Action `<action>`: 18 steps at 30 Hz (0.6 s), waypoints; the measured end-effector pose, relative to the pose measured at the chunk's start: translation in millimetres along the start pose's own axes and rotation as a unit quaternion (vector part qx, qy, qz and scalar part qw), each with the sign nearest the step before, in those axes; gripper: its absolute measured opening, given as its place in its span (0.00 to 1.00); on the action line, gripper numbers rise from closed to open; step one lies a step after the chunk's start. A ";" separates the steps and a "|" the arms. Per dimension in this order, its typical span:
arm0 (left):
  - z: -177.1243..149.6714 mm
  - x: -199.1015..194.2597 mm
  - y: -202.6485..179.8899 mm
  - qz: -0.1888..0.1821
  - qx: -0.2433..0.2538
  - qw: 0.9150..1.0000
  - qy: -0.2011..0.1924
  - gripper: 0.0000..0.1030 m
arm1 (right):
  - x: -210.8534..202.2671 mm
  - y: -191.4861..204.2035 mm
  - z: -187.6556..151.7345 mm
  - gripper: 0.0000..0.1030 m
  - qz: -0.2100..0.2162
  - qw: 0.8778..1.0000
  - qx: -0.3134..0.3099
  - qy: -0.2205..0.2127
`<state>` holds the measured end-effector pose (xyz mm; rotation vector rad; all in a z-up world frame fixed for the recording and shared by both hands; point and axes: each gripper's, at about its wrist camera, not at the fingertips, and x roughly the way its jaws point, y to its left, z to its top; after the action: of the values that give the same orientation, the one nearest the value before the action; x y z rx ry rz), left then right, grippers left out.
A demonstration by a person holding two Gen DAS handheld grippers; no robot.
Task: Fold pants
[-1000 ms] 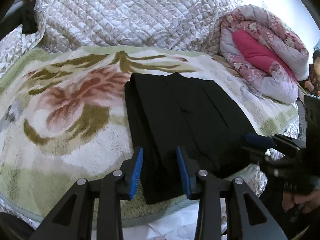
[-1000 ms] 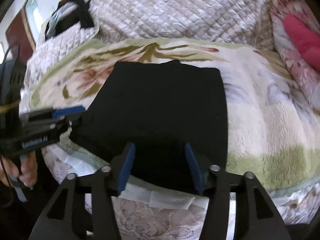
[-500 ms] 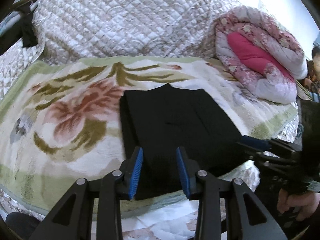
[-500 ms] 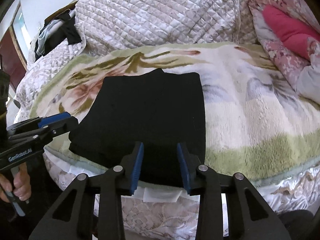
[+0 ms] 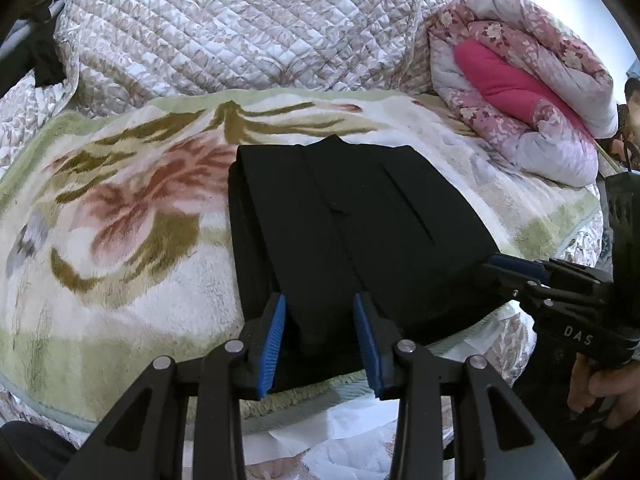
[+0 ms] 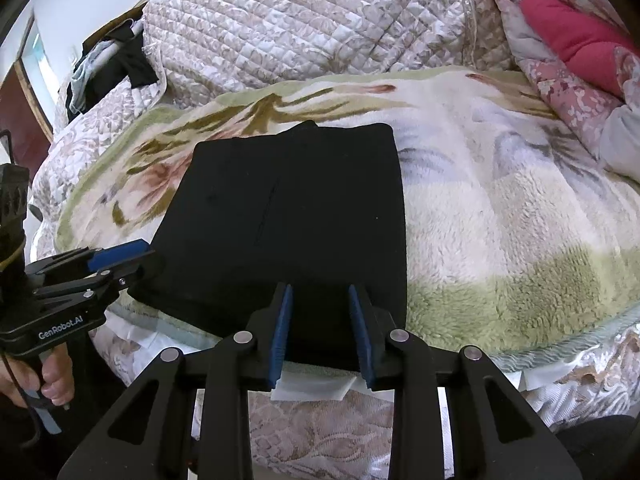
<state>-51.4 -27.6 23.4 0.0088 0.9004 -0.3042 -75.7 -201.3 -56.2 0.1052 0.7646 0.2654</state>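
Observation:
The black pants [image 5: 352, 232] lie folded into a flat rectangle on the floral fleece blanket [image 5: 120, 220]; they also show in the right wrist view [image 6: 288, 216]. My left gripper [image 5: 320, 336] is open and empty, hovering over the pants' near left edge. My right gripper [image 6: 322, 328] is open and empty at the near right edge of the pants. Each gripper shows in the other's view: the right one [image 5: 516, 268] at the pants' right corner, the left one [image 6: 116, 256] at the left corner.
A quilted bedspread [image 5: 240, 32] is heaped behind the blanket. A rolled pink floral comforter [image 5: 520, 80] lies at the back right. Dark clothes [image 6: 116, 68] hang at the back left. The bed's front edge [image 6: 312, 392] runs just under the grippers.
Both grippers drew back from the pants over the last second, then stayed near the front edge. The right gripper's jaws narrowed slightly. The pants lie unmoved.

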 end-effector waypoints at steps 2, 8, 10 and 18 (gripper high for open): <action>0.3 1.1 0.8 0.002 0.000 1.000 -0.002 0.38 | 0.2 -0.4 0.6 0.29 -0.001 1.000 -0.002 0.001; -0.4 2.5 2.1 0.008 0.006 1.000 -0.007 0.37 | -1.1 0.2 2.5 0.29 0.001 1.000 0.000 0.003; 0.1 2.3 2.3 0.009 0.009 1.000 -0.008 0.36 | -4.1 0.1 4.9 0.29 0.000 1.000 0.002 0.001; 4.9 -1.5 12.7 0.006 -0.005 1.000 -0.008 0.28 | -17.3 -13.3 8.2 0.29 -0.007 1.000 0.023 -0.012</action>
<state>-45.2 -15.7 26.1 0.0026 0.8851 -0.2880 -79.3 -218.9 -41.2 0.1472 0.7470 0.2327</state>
